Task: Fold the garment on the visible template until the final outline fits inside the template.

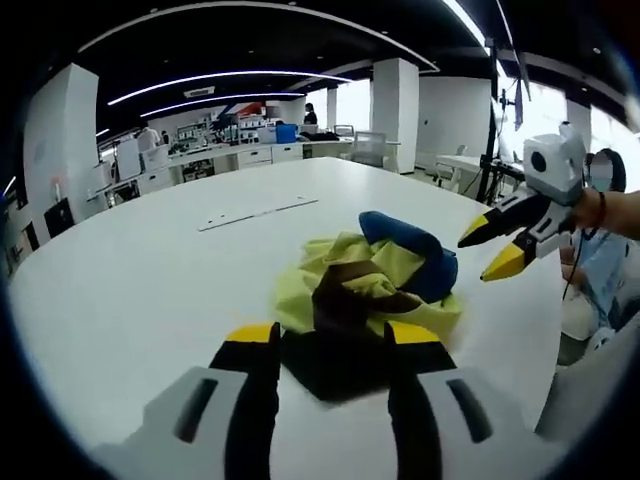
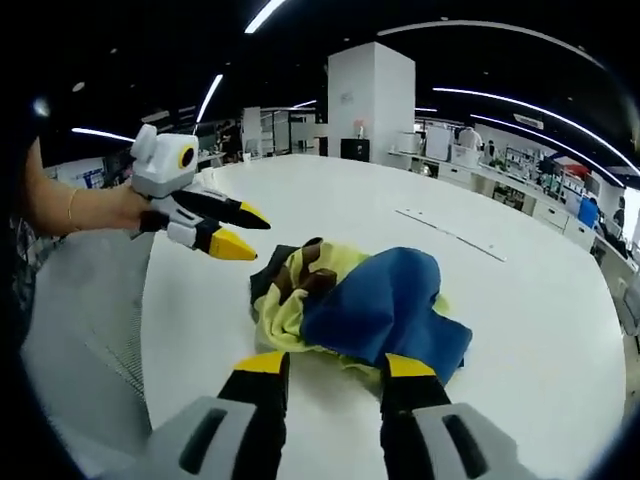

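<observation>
Crumpled yellow-blue-brown garment frame centre on white table. Left gripper and right gripper both spread wide, holding nothing.

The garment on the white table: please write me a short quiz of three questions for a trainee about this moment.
1. True or false: the garment lies flat and neatly folded on the table.
2. Which colours show on the garment? A) red and white B) yellow-green, blue and dark brown C) grey only
3. In the right gripper view, how do the jaws of the left gripper stand, and do they touch the cloth?

Key
1. False: it lies crumpled in a heap.
2. B
3. Open, and above the table beside the garment, not touching it. The right gripper is open too, and grips no cloth.
</observation>
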Motion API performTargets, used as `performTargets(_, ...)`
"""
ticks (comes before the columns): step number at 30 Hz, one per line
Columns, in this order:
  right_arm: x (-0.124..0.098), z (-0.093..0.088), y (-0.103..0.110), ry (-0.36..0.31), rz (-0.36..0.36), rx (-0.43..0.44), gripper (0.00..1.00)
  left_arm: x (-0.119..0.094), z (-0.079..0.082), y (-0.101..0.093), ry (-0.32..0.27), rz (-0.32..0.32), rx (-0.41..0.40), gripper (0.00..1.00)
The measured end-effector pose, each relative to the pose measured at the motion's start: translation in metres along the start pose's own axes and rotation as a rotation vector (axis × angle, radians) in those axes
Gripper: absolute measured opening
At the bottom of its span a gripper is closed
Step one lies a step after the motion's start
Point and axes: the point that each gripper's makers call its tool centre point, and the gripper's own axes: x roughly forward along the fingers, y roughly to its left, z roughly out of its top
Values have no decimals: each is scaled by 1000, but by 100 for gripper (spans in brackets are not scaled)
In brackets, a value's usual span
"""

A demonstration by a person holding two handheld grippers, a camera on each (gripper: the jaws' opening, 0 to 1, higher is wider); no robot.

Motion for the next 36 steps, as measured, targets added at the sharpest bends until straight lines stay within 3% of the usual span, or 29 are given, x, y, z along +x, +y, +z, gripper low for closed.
performTargets(8, 12, -7, -9, 43, -10, -59, 27, 14, 2, 7, -16, -7, -16, 31)
performTargets(18, 18, -2, -13, 22, -3, -51, 16, 26, -5, 3, 12, -29, 34, 13)
performTargets(22, 21, -4, -13, 34, 3, -67, 13, 29, -13, 5, 44, -25, 50, 12)
performTargets(27, 21, -5, -13, 38, -4, -55, 0, 30, -21, 11, 73, -14, 50, 10)
performTargets(30, 19, -4, -13, 34, -13, -43, 0, 29, -20, 12, 74, -16, 43, 0)
performTargets(36, 15, 1, -14, 4, -15, -8, 0, 30, -25, 13, 97, -10, 38, 0)
